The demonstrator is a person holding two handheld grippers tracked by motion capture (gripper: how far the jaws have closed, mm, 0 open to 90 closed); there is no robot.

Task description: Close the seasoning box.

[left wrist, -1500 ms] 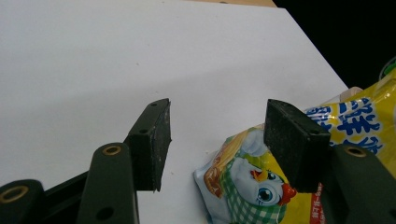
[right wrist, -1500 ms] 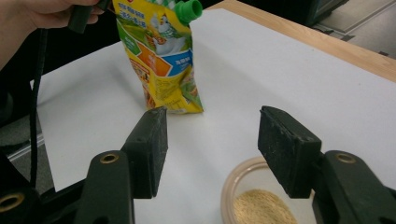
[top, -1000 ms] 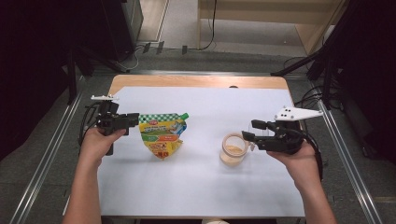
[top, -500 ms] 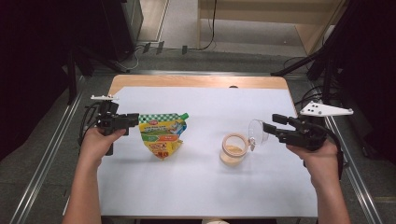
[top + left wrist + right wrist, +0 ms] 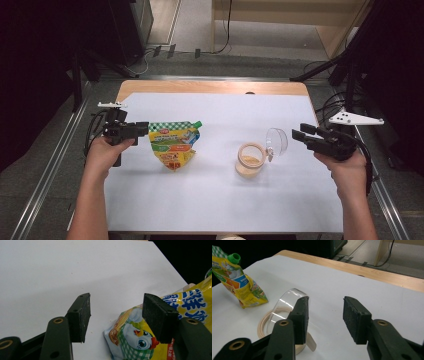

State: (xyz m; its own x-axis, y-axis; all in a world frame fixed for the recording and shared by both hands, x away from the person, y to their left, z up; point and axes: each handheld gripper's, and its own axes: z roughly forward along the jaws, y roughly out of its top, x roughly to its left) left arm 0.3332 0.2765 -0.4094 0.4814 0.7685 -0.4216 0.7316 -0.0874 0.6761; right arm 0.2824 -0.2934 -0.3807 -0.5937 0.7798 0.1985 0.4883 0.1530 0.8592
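A yellow and green spouted pouch (image 5: 174, 145) lies left of centre on the white table sheet (image 5: 220, 200). My left gripper (image 5: 144, 128) is open at the pouch's upper left corner. In the left gripper view its jaws (image 5: 116, 298) stand apart over the pouch (image 5: 135, 337), whose corner lies under the right jaw without being pressed. A tape roll (image 5: 251, 159) lies flat at centre right, with a clear tape strip (image 5: 277, 141) arching up from it. My right gripper (image 5: 299, 132) is open just right of the strip. Its jaws (image 5: 325, 302) have just been closing with nothing between them; the strip (image 5: 287, 298) curves beside the left jaw.
The wooden table edge (image 5: 215, 88) runs along the back, with a metal frame rail (image 5: 60, 160) on the left side. Cables and dark stands crowd the floor behind. A person's forearms come in from the bottom.
My right gripper drew back to the right, away from the tape roll, and a clear strip now arches up from the roll. The left gripper and pouch kept still.
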